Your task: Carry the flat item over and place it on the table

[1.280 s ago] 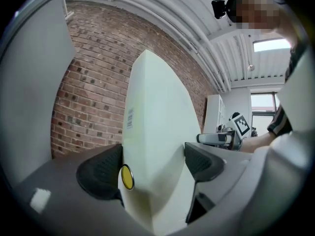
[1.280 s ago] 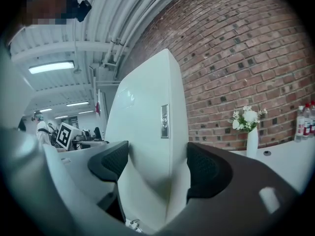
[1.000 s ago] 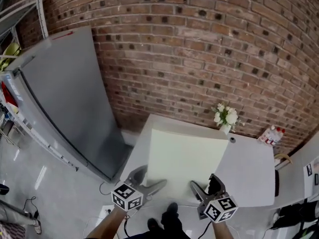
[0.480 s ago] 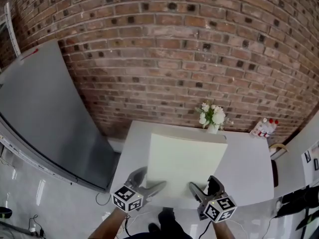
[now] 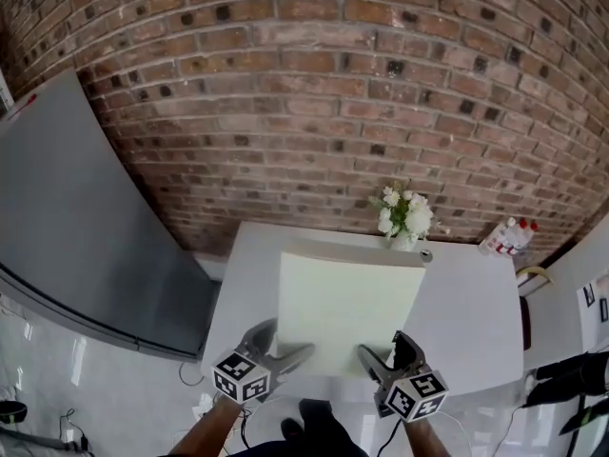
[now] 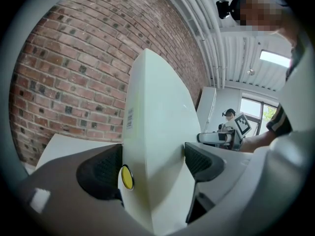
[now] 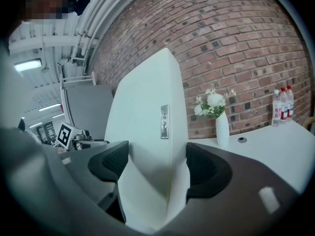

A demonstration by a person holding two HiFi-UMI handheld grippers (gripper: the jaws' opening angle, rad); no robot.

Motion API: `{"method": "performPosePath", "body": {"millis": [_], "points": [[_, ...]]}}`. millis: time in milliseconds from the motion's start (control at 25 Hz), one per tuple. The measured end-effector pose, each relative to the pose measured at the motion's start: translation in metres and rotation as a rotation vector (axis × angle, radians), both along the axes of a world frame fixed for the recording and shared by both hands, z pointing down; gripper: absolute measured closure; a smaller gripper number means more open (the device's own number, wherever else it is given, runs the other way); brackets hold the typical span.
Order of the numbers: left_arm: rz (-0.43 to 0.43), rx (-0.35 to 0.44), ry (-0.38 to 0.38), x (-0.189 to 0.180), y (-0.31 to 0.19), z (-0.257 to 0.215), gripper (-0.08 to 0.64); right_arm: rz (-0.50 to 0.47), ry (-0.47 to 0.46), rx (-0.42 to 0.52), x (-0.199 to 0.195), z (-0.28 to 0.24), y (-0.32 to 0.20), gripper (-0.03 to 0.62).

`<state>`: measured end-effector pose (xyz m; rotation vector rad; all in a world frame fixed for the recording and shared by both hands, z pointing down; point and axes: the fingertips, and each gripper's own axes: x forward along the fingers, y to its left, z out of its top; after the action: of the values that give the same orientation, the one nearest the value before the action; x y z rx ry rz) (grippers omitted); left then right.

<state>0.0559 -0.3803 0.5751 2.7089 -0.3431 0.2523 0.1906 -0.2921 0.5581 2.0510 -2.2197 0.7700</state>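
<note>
A flat, pale cream box [image 5: 347, 310] hangs over the white table [image 5: 471, 312], held by its near edge at both corners. My left gripper [image 5: 288, 355] is shut on the near left corner; in the left gripper view the box [image 6: 155, 146] fills the gap between the pads, beside a yellow sticker [image 6: 127, 177]. My right gripper [image 5: 374, 358] is shut on the near right corner, where the box [image 7: 150, 141] with a small silver label [image 7: 164, 122] sits between the pads. I cannot tell whether the box's far edge touches the table.
A white vase of white flowers [image 5: 404, 219] stands at the table's far edge by the brick wall [image 5: 314, 93], with a small round cap [image 5: 424, 254] next to it. Water bottles [image 5: 504, 237] stand at the far right corner. A large grey cabinet [image 5: 76, 227] is on the left.
The view has moved closer to the brick wall and table. The box, still held by both grippers, now lies further over the tabletop, its far edge near the vase.
</note>
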Motion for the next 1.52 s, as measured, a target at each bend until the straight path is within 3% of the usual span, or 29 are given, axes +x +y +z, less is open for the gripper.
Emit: {"method": "performPosePath", "body": {"millis": [400, 880, 1520], "points": [[-0.019, -0.130, -0.105, 0.001, -0.012, 0.072, 0.159, -0.009, -0.092, -0.156, 0.004, 0.071, -0.018, 0.233], [-0.035, -0.314, -0.221, -0.013, 0.004, 0.158, 0.158, -0.024, -0.241, -0.355, -0.008, 0.165, -0.004, 0.233], [-0.114, -0.475, -0.251, 0.018, -0.028, 0.215, 0.158, 0.048, -0.347, -0.438, 0.028, 0.224, -0.037, 0.235]]}}
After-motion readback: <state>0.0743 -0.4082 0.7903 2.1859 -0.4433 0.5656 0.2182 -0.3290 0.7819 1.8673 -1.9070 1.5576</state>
